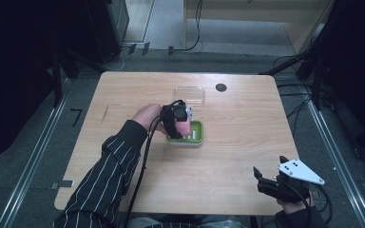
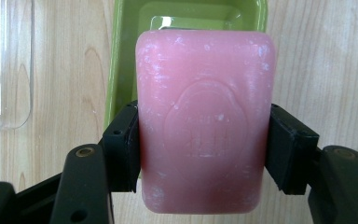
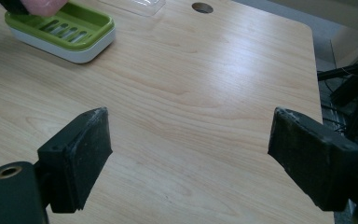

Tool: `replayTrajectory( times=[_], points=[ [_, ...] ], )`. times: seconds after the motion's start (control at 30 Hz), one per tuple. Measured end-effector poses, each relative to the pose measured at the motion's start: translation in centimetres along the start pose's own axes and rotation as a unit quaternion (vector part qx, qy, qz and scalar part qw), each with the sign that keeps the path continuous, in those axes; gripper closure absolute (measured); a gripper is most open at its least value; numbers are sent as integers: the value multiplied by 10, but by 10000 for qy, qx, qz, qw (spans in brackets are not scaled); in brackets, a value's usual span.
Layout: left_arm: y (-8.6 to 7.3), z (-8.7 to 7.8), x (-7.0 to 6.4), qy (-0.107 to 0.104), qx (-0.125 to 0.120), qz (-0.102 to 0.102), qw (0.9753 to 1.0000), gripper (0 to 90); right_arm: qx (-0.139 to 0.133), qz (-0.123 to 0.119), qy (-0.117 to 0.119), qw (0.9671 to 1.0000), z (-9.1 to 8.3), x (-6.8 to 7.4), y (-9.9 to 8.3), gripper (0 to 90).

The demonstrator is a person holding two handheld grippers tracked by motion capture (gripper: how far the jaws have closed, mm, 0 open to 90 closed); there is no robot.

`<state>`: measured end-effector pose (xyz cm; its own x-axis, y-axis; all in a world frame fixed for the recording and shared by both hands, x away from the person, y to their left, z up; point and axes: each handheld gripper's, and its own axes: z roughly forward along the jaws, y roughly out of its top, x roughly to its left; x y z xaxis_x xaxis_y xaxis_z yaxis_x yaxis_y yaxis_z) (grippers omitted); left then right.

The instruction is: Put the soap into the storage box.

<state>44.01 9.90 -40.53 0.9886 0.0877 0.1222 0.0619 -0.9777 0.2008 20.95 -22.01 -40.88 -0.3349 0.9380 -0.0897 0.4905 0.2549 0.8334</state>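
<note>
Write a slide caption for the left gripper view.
Left gripper holds a pink soap bar above the green soap dish.

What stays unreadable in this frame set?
- Stamped mark on the soap: left gripper view, too worn to read.
- Floor of the dish: same view, mostly hidden behind the soap.
- Clear lid: right gripper view, cut by the top edge.
- Left tool: high view, jaws hidden under its body.

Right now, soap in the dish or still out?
Out. The pink soap is clamped in the left gripper above the green soap dish, whose slotted tray looks empty.
</note>
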Motion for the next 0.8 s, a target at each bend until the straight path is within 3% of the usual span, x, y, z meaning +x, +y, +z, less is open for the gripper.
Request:
replayTrajectory(
  times=[0.47, 0.8],
  points=[
    [4, 9, 4, -21, -6, 5, 10000, 388, 19, 27, -68, 10000, -3, -1, -2, 135],
    [7, 18, 7, -18, 135, 91, 9999, 388, 33, 51, -119, 9999, -6, -3, -5, 135]
  ],
)
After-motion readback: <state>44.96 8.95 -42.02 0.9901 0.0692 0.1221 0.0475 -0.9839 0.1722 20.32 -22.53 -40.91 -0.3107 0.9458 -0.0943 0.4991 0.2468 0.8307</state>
